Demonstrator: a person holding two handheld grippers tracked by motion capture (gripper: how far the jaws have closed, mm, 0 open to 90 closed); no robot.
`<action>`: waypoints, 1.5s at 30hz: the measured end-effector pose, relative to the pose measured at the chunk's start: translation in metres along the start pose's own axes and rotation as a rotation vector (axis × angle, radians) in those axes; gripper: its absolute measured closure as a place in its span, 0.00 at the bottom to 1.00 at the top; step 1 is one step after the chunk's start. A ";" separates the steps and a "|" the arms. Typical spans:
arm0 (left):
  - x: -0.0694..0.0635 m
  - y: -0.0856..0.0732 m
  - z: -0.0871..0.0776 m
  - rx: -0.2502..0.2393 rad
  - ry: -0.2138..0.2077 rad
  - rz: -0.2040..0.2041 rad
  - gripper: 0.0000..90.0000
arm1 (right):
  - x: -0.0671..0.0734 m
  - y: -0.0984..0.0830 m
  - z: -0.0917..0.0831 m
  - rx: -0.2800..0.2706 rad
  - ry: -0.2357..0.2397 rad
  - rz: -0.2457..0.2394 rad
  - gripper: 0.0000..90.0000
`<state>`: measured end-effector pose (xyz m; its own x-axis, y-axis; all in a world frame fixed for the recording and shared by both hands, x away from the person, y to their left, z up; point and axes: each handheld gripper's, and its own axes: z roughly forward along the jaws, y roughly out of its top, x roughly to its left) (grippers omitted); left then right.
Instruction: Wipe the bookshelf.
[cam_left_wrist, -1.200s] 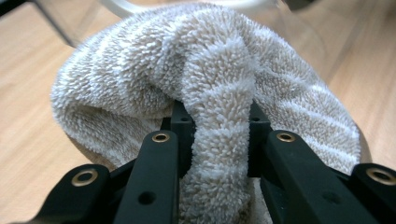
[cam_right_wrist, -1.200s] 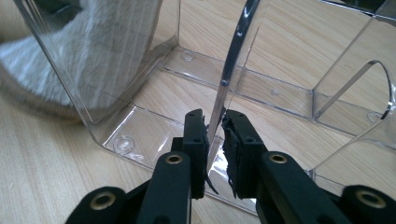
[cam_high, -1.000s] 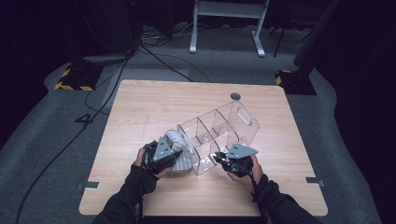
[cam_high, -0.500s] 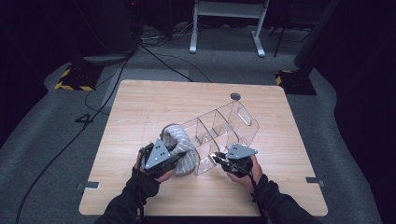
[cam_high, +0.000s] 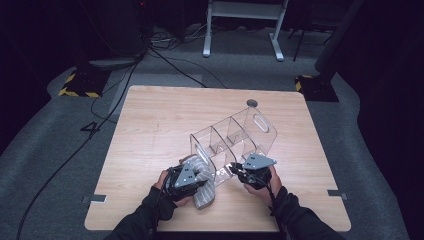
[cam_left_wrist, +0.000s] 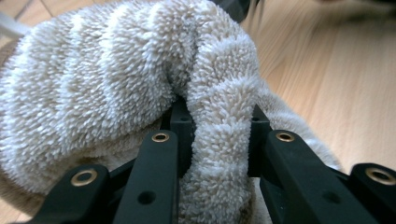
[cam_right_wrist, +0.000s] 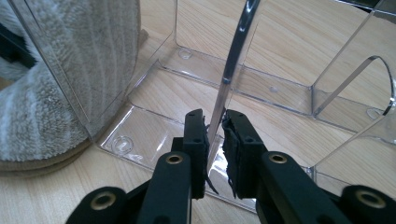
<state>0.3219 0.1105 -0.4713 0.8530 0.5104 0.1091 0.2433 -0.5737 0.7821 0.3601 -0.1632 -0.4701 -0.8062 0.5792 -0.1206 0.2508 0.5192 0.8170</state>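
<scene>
Clear acrylic divider bin (cam_high: 232, 137) lies tipped on wooden table (cam_high: 150, 130). Right gripper (cam_right_wrist: 214, 122) clamped on bin's thin wall. Left gripper (cam_left_wrist: 215, 122) pinching striped fleece towel (cam_high: 202, 181) at bin's near opening. Risk: towel bunches, drags bin; wall slips from pads.

The towel (cam_left_wrist: 116, 93) I hold is thick, fuzzy terry cloth, cream with pale grey stripes, its pile standing in tiny matt tufts. The organizer (cam_right_wrist: 261, 79) is clear, hard plastic, smooth and glossy, with bright glints along its thin edges. My left gripper (cam_left_wrist: 217, 135) has matt black plastic jaws with small brassy metal rivets; my right gripper (cam_right_wrist: 215, 135) looks the same, though its pads look rough and frayed. The table (cam_high: 150, 125) is pale wood with fine grain and a smooth, faintly satin finish.
</scene>
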 end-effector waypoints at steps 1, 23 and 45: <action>0.002 -0.001 0.000 0.007 0.003 -0.005 0.82 | 0.000 0.000 0.000 0.000 -0.002 -0.003 0.88; 0.009 0.046 -0.066 -0.349 0.180 -0.050 0.82 | 0.005 0.002 0.003 0.001 0.007 -0.011 0.87; -0.009 0.001 -0.002 0.000 0.140 -0.004 0.83 | 0.005 -0.001 0.002 0.017 -0.001 0.014 0.88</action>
<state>0.3131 0.1065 -0.4699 0.7789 0.5975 0.1905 0.2471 -0.5716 0.7825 0.3570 -0.1596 -0.4730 -0.8022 0.5868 -0.1100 0.2706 0.5216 0.8092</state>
